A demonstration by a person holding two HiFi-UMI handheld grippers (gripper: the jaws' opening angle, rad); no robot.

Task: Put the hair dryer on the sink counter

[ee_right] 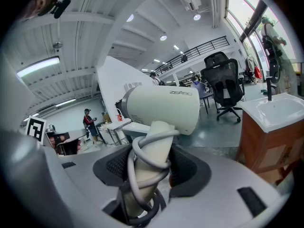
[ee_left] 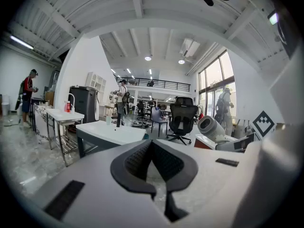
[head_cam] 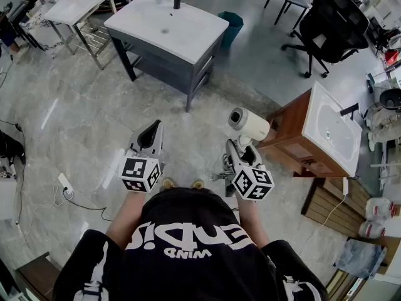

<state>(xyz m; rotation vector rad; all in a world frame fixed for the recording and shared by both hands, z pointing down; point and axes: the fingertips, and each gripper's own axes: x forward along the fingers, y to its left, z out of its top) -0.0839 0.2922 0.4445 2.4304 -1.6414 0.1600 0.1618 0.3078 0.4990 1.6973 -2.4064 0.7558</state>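
A cream hair dryer (head_cam: 249, 124) with its grey cord wound round the handle stands upright in my right gripper (head_cam: 241, 150). In the right gripper view the pads press on the hair dryer (ee_right: 161, 107) handle from both sides, so the right gripper (ee_right: 152, 163) is shut on it. My left gripper (head_cam: 150, 134) hangs beside it over the floor, shut and empty, and the left gripper (ee_left: 152, 144) tips meet. A grey sink counter (head_cam: 166, 27) with a white top stands ahead. A wooden sink counter (head_cam: 332, 130) stands just right of the dryer.
A black office chair (head_cam: 332, 24) and a teal bin (head_cam: 230, 24) stand beyond the grey counter. A white table (head_cam: 78, 5) is at the far left. A power strip (head_cam: 64, 184) and its cable lie on the marble floor at left. White jugs (head_cam: 376, 209) sit at right.
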